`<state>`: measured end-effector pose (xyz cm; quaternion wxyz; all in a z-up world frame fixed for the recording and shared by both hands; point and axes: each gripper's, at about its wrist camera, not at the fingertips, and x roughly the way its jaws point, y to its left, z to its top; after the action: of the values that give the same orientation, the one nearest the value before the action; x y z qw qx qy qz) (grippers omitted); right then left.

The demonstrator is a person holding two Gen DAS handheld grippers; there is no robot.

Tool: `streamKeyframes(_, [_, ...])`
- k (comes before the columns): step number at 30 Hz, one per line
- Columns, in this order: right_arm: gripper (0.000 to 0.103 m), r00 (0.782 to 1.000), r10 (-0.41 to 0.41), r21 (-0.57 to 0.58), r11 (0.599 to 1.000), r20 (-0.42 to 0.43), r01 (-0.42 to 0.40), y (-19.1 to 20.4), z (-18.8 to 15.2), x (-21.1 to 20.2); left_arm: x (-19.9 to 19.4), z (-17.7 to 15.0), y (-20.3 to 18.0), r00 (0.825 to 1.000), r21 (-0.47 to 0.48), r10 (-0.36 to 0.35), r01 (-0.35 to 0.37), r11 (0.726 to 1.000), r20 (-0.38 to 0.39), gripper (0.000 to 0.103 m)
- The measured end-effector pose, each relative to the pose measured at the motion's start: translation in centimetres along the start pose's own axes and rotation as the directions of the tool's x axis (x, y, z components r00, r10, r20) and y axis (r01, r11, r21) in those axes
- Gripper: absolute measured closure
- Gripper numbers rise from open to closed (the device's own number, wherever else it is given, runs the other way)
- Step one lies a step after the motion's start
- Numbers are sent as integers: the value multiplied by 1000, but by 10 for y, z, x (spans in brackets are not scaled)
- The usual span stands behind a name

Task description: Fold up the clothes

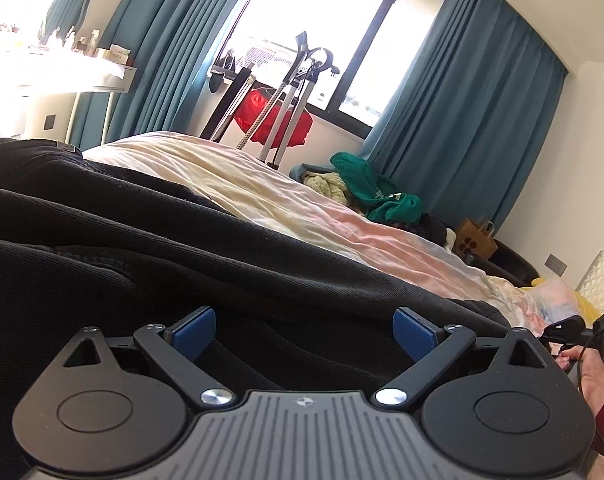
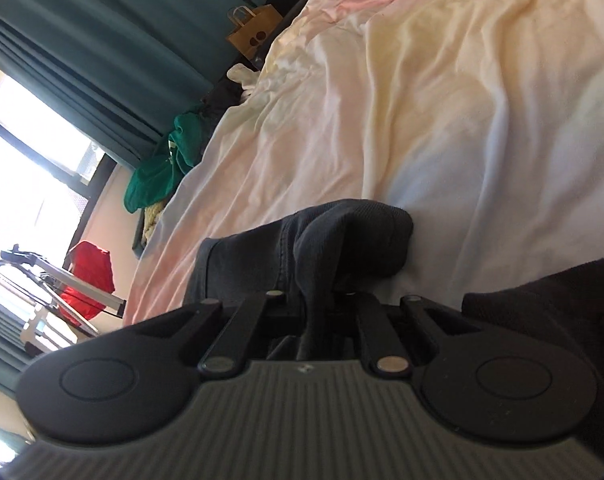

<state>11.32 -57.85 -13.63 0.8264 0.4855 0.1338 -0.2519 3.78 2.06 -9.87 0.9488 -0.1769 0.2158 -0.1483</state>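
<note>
Bed (image 1: 285,196) fills mid-frame in my left view, pale rumpled sheet (image 2: 442,100) across it. Dark garment (image 1: 141,232) covers lower left of that view, spread over the sheet. Teal curtains (image 1: 462,92) flank the window, upper frame. Green clothes (image 1: 366,188) heaped at the bed's far edge, centre right. My left gripper (image 1: 305,332) sits released, blue pads (image 1: 195,330) apart over the garment. My right gripper (image 2: 316,300) is clenched on a bunched fold (image 2: 342,236) of it, lower centre.
</note>
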Motion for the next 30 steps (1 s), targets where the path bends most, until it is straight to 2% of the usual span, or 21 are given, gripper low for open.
streamKeyframes(3, [95,992,83,-104,992,92,-74,34,9,-27,0,1,1,1000,-6,0,0,1000,-3,6])
streamKeyframes(5, [95,989,90,-134,988,114,-75,43,13,-36,0,0,2,1000,-10,1,-1,1000,-9,6])
streamKeyframes(7, [95,995,40,-158,987,93,-25,35,12,-31,0,1,3,1000,-14,5,-5,1000,-19,6])
streamKeyframes(10, [95,997,-71,-124,990,-34,67,1,2,-9,0,1,0,999,11,18,-17,1000,-30,6])
streamKeyframes(12, [94,997,-47,-71,997,-62,42,-11,0,-15,-1,1,-3,999,33,22,-21,999,-28,6])
streamKeyframes(13, [90,997,-28,-44,999,-69,25,-15,-1,-19,-2,1,-4,999,35,19,-18,999,-30,6])
streamKeyframes(16, [86,998,-5,2,1000,-65,5,-12,2,-46,-5,1,-7,999,37,16,-15,999,-34,6])
streamKeyframes(17, [83,999,14,29,1000,-53,-12,-13,3,-60,-7,1,-8,999,40,18,-16,999,-35,6])
streamKeyframes(19, [63,999,38,62,997,-12,-37,-18,3,-89,-10,1,-9,999,39,19,-18,999,-37,6])
streamKeyframes(20, [58,999,48,76,996,10,-48,-21,3,-104,-13,1,-8,999,21,16,-15,1000,-42,6])
streamKeyframes(22, [32,998,-8,79,997,61,3,-29,0,-130,-19,1,-7,999,-12,7,-8,1000,-50,6])
streamKeyframes(23, [27,995,-44,79,996,87,37,-33,-1,-143,-23,1,-7,999,-20,6,-7,1000,-54,6])
streamKeyframes(24, [23,990,-79,80,994,113,70,-37,-2,-156,-26,2,-8,998,-13,12,-12,1000,-55,6])
streamKeyframes(28, [23,981,-153,164,978,119,132,-57,5,-184,-51,5,-18,998,39,44,-42,998,-52,6])
streamKeyframes(30, [23,962,-222,118,972,160,205,-58,7,-200,-67,4,-24,998,67,48,-45,997,-41,6])
